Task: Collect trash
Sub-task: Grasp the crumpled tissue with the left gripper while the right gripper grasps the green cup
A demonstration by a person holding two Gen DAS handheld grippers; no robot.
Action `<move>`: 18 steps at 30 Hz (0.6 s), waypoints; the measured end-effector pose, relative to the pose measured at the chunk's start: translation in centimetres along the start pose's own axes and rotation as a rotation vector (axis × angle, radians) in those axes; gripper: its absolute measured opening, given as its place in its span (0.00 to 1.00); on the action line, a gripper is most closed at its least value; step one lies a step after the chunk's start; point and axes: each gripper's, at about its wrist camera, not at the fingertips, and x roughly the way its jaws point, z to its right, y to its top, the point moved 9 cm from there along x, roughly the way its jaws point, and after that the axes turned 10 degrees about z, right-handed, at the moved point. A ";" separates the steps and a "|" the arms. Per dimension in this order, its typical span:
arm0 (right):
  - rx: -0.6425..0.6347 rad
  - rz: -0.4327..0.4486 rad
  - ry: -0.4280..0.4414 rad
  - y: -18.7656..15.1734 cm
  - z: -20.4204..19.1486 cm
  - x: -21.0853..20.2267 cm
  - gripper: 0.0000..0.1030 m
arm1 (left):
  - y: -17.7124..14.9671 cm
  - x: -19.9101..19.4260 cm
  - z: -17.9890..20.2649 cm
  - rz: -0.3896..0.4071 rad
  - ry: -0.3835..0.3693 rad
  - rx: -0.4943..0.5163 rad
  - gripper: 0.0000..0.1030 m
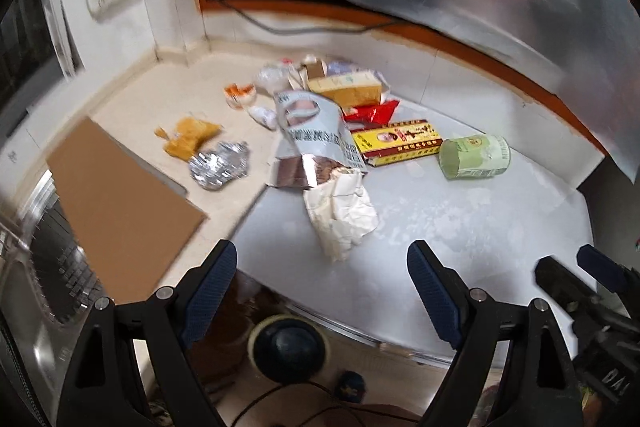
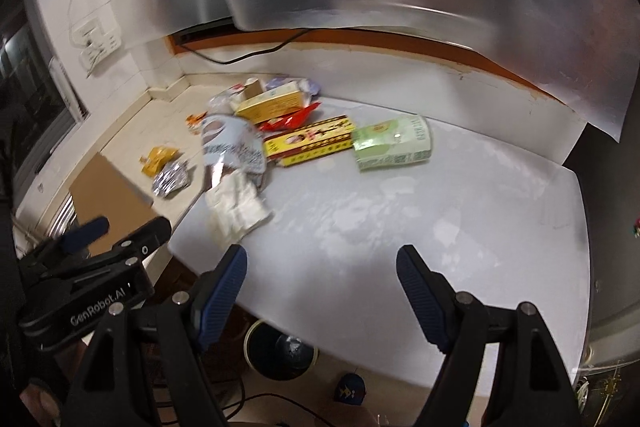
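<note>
The white tabletop (image 1: 460,211) carries everything, with a beige part of it on the left and a white wall behind. A brown cardboard sheet (image 1: 120,199) lies on the beige part, near the left edge. The trash sits in a loose heap toward the back middle of the tabletop. Largest in the heap is a grey printed bag (image 1: 316,135) with a foil lining, resting on a crumpled white paper bag (image 1: 340,215) that lies nearest the front edge. Behind them sits a yellow box (image 1: 348,89), touching a red wrapper (image 1: 372,113). Just right of the grey bag lies a flat yellow-and-red box (image 1: 396,143), and beside that a green pack (image 1: 476,157) on its side. Left of the heap, on the beige part, a crumpled foil piece (image 1: 218,167) touches an orange wrapper (image 1: 188,139).

The left gripper (image 1: 322,263) hovers above the front edge of the tabletop, jaws wide apart and holding nothing. The right gripper (image 2: 322,263) hovers alongside, jaws likewise apart and empty. Below the edge, on the floor, stands a round dark bin (image 1: 288,347).
</note>
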 end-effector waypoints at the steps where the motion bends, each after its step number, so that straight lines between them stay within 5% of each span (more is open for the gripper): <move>1: 0.012 -0.002 0.004 0.4 0.6 0.5 0.76 | -0.1 1.0 0.2 -0.026 -0.007 -0.016 0.83; 11: 0.268 -0.073 0.081 2.3 7.4 8.3 0.76 | -1.5 9.3 0.7 -0.189 0.010 -0.057 0.83; 18: 0.522 -0.085 0.025 3.9 10.6 14.9 0.77 | -1.5 13.0 0.5 -0.232 0.036 -0.074 0.83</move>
